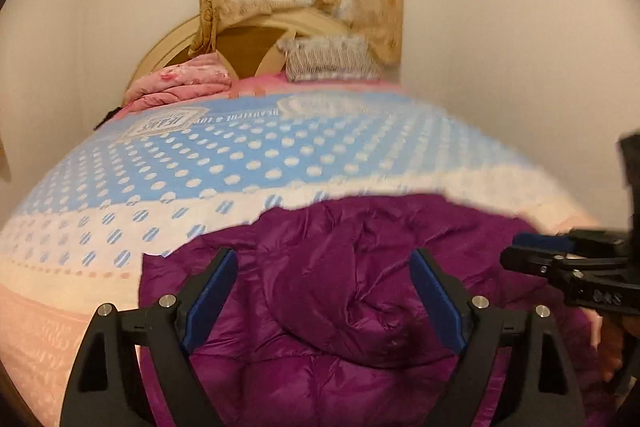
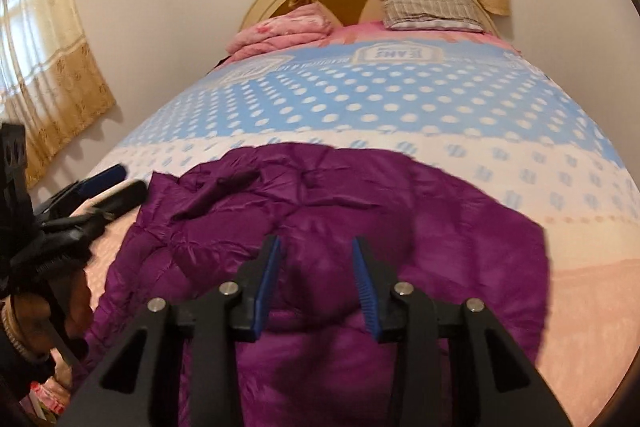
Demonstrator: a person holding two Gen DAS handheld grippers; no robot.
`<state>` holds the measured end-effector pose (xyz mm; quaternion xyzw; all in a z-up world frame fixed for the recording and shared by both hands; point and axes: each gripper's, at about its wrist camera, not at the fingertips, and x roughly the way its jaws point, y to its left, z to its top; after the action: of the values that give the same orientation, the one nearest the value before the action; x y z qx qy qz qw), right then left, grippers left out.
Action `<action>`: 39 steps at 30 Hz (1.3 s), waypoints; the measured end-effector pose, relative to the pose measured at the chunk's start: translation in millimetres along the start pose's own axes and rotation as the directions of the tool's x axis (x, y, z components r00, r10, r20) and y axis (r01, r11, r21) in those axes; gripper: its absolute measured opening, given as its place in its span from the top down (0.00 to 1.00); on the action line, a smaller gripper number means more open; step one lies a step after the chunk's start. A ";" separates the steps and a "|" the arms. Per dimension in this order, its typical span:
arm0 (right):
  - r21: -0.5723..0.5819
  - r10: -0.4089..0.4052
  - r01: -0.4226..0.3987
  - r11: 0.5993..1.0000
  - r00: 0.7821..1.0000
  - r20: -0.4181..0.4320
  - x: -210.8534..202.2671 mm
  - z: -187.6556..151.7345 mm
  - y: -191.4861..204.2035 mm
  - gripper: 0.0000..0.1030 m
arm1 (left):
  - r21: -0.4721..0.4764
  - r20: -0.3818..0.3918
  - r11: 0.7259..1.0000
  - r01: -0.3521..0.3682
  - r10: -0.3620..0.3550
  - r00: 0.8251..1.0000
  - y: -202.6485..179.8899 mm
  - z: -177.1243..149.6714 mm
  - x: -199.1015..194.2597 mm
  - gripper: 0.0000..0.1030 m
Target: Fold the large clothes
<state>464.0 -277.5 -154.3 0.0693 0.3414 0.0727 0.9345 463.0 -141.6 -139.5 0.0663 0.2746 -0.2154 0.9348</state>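
My left tongs point(image 1: 323, 301) stand spread wide above the puffy purple quilted jacket point(image 1: 360, 291), and my right tongs point(image 2: 316, 289) are partly spread over it; neither pinches any cloth. The jacket lies bunched on the near end of the bed with the blue dotted cover point(image 1: 256, 155).

I think the slippery padded fabric could slide out of a shallow pinch, or I could catch two layers at once, and the fold would come out crooked.

The right wrist view shows the jacket's crumpled far-left corner point(image 2: 208, 187) and a second curtain point(image 2: 52, 75) on the side wall. The left wrist view shows my right tongs from the side, at the jacket's right edge
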 end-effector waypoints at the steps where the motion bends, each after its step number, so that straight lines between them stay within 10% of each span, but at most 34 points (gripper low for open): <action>1: 0.003 -0.001 0.001 1.000 1.000 -0.011 7.6 -3.8 0.3 0.62 | 0.013 -0.031 1.000 -0.005 0.005 0.999 -4.4 -5.1 12.2 0.15; 14: 0.060 -0.003 0.006 0.998 0.999 -0.053 41.4 -42.9 -14.4 0.64 | -0.103 -0.216 0.995 0.010 -0.032 0.976 7.1 -48.4 74.0 0.14; 39: 0.032 -0.058 0.061 0.998 0.995 -0.082 51.2 -44.5 -6.8 0.64 | -0.079 -0.268 0.997 -0.002 -0.019 0.963 2.7 -52.1 86.9 0.09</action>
<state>474.6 -271.2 -221.4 0.0720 0.3823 0.0416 0.9203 504.6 -158.4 -230.4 0.0569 0.4071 -0.1975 0.8900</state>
